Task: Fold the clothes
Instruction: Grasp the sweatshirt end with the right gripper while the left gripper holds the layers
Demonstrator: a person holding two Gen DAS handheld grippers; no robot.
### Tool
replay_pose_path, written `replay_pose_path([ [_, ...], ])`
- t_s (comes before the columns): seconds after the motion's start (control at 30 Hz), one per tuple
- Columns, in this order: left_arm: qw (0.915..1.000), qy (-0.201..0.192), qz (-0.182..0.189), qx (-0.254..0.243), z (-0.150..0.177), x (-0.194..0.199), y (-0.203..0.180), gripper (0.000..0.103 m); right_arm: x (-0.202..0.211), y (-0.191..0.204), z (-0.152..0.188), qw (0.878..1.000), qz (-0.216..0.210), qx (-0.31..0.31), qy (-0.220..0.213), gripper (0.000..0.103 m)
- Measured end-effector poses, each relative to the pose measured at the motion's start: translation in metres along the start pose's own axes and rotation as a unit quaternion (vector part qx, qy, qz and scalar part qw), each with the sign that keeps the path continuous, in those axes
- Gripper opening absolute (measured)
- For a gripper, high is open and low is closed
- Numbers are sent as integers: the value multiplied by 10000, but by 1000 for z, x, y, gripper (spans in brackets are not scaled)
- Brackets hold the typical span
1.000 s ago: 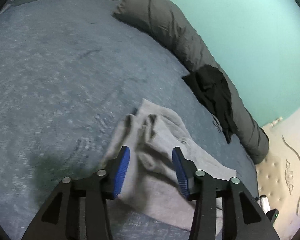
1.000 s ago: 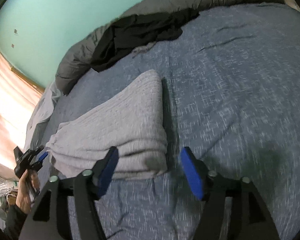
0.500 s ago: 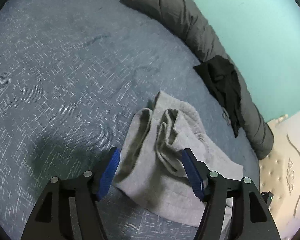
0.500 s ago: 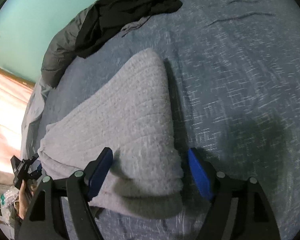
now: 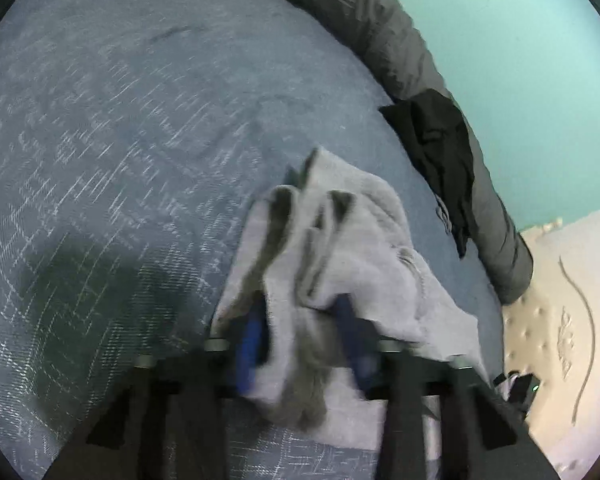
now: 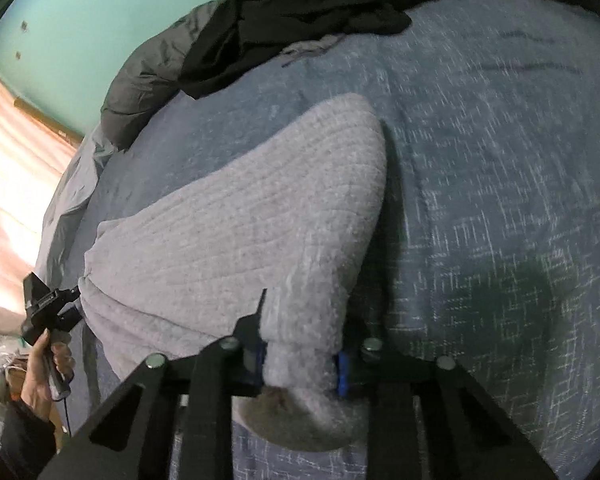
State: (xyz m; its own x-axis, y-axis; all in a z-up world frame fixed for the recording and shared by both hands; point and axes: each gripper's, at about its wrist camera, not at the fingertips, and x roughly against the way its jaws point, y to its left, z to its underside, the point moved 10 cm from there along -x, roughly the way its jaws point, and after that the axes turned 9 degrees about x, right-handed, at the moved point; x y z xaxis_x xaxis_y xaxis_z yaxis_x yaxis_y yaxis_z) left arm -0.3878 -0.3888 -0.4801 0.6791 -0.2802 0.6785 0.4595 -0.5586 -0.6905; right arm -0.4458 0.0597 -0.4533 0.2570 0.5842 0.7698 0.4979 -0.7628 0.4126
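Item: grey knit garment (image 6: 252, 232), lying on the blue bedspread (image 6: 500, 168) toward the edge of the bed nearest us, already doubled over on itself at least once.

Left gripper (image 5: 304, 340): we have its jaws closing on a bunched end of the garment, cloth between the blue pads; the frame is blurred there, so we take the grip as likely firm.

Right gripper (image 6: 300, 356): jaws closing on the rolled end of the same garment, pads pressing the cloth from both sides.

Black garment (image 6: 300, 20): heaped on the grey bolster (image 6: 140, 84) along the far edge, untouched.

Progress, as we judge it: first garment part-folded, both ends taken up for another fold; the black one is still to do.
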Motion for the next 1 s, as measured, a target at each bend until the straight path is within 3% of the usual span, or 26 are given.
replay_pose_path([
  [0.07, 10000, -51, 41, -33, -1, 5, -7, 14, 8, 3, -7, 9999, -26, -17, -147, 20],
  [0.43, 9987, -140, 332, -354, 4, 51, -63, 11, 82, 19, -47, 9973, 69, 369, -632, 18],
  [0.6, 9974, -150, 491, -507, 20, 71, -101, 1, 123, 15, -47, 9957, 252, 406, -793, 18],
  [0.8, 9956, 238, 656, -622, 92, 70, -125, 2, 181, -6, -19, 9949, 401, 438, -814, 18],
  [1.0, 9932, 731, 685, -598, 180, 42, -129, 2, 207, -54, 46, 9955, 716, 272, -560, 18],
])
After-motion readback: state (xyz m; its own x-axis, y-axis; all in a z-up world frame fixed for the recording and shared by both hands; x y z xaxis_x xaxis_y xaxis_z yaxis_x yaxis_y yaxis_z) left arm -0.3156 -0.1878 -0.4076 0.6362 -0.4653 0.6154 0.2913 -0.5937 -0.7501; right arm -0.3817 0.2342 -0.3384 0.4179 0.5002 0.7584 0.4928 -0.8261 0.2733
